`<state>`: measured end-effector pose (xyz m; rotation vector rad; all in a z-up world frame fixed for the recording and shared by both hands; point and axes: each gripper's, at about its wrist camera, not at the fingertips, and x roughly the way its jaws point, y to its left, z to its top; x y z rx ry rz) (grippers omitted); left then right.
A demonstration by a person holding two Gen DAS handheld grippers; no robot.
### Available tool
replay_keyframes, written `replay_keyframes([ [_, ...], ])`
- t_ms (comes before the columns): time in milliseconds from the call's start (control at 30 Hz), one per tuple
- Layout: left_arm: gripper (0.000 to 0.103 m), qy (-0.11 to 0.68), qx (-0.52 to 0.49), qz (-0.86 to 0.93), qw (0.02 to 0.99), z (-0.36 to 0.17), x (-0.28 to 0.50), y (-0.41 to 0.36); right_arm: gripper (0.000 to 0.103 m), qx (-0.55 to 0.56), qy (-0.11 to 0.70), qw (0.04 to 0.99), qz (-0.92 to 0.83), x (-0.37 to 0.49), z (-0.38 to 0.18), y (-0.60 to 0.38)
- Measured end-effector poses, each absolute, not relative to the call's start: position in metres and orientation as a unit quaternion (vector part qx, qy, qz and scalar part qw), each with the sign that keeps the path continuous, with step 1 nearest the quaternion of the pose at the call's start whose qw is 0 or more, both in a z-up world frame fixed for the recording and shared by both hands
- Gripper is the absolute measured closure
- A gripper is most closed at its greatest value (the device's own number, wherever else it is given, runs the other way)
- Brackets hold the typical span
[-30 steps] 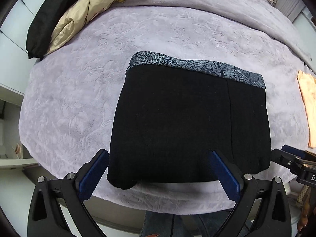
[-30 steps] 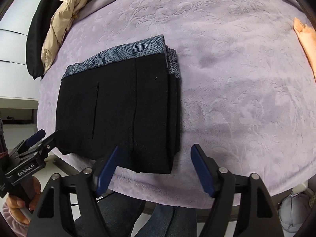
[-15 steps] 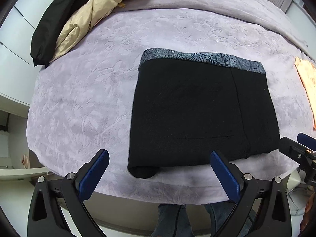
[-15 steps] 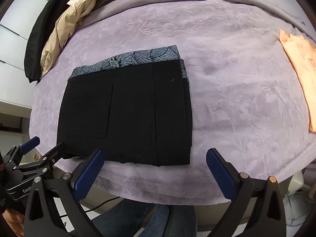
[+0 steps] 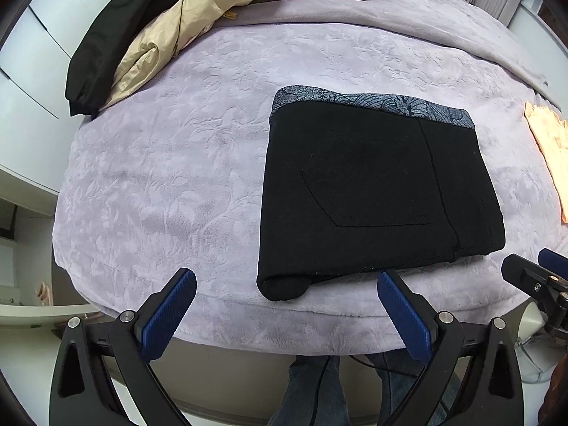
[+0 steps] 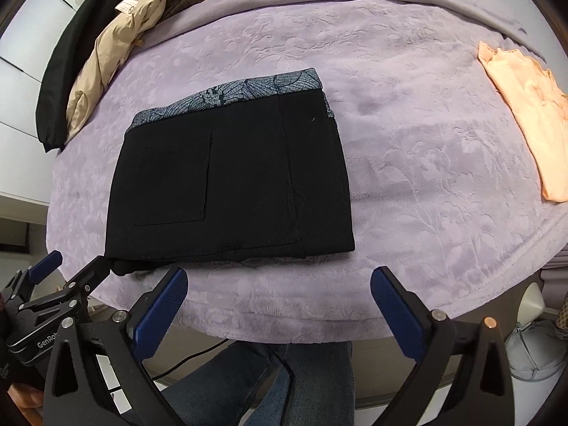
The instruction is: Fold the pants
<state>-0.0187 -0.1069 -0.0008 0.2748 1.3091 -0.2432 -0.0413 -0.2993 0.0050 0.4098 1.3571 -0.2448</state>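
folded black pants (image 5: pixel 372 191) flat on lilac embossed blanket (image 5: pixel 170 184), left gripper (image 5: pixel 284 305) spread wide and empty, right gripper (image 6: pixel 277 301) spread wide and empty, both just short of the near edge

I see a bed (image 5: pixel 170 177) under a lilac embossed blanket (image 6: pixel 426 184). On it: folded black pants (image 5: pixel 372 195) centre, 1 peach garment (image 6: pixel 522 113) at 3 o'clock, heaped jackets (image 5: pixel 177 28) at 11 o'clock.
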Motion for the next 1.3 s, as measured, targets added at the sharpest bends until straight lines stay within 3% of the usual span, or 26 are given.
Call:
replay_keyframes([
  [1300, 0.000, 0.606, 0.121, -0.120, 0.777, 0.004, -0.022, -0.108, 0.000, 0.163, 0.612, 0.763, -0.128, -0.044, 0.019, -0.282],
])
